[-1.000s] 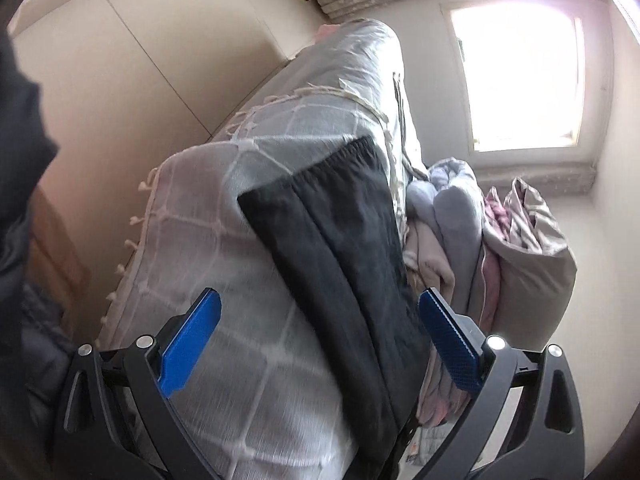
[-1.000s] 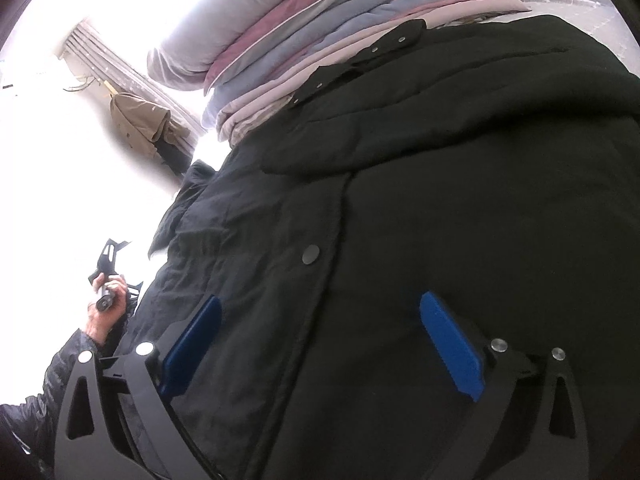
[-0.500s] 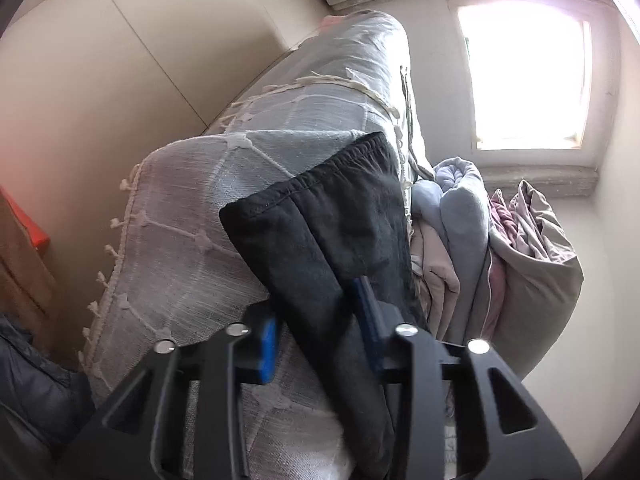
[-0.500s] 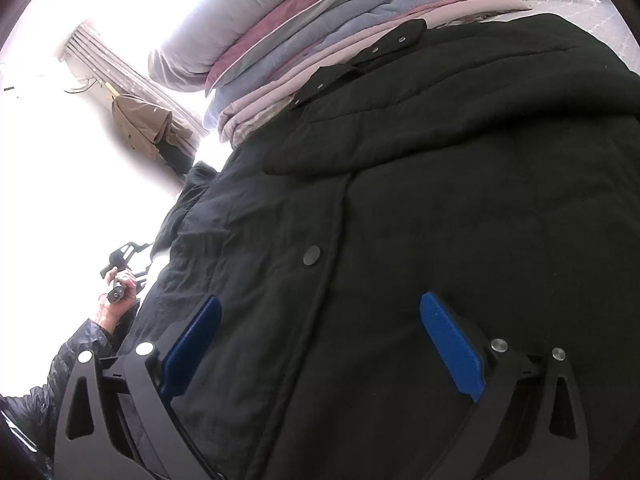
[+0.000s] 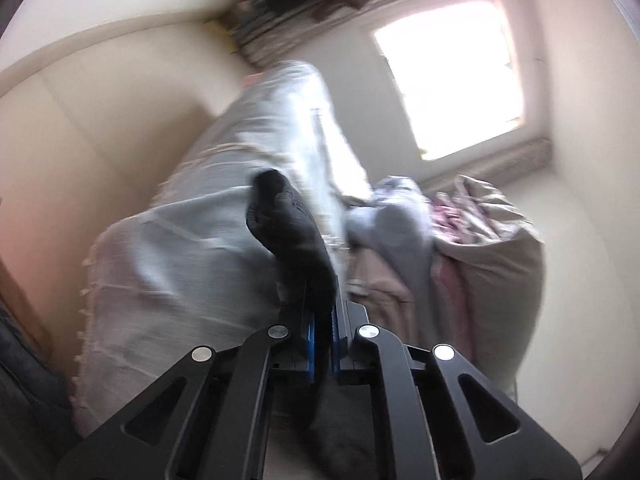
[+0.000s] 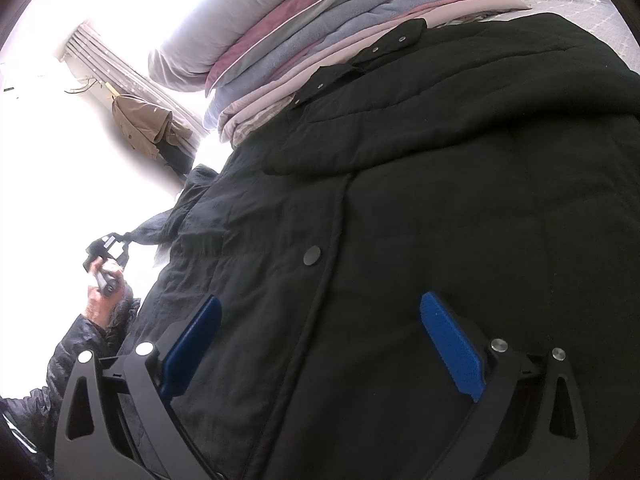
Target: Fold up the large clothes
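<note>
A black padded coat with snap buttons lies spread out under my right gripper. That gripper hovers open just above the coat, with nothing gripped between its blue pads. My left gripper is closing tight on the coat's dark sleeve, and its pads press the cloth. The cuff sticks up past the fingertips, blurred. In the right wrist view a hand holds the left gripper at the far left. The sleeve is stretched out from the coat.
A grey checked cover with fringe runs under the sleeve toward the wall. Folded pink, blue and grey bedding is stacked against the coat's collar and shows as a pile below the window. A beige coat hangs further back.
The left gripper went from wide open to shut on the sleeve, then rose and rolled, lifting the cuff off the grey cover. The right gripper and the coat under it stayed still.
</note>
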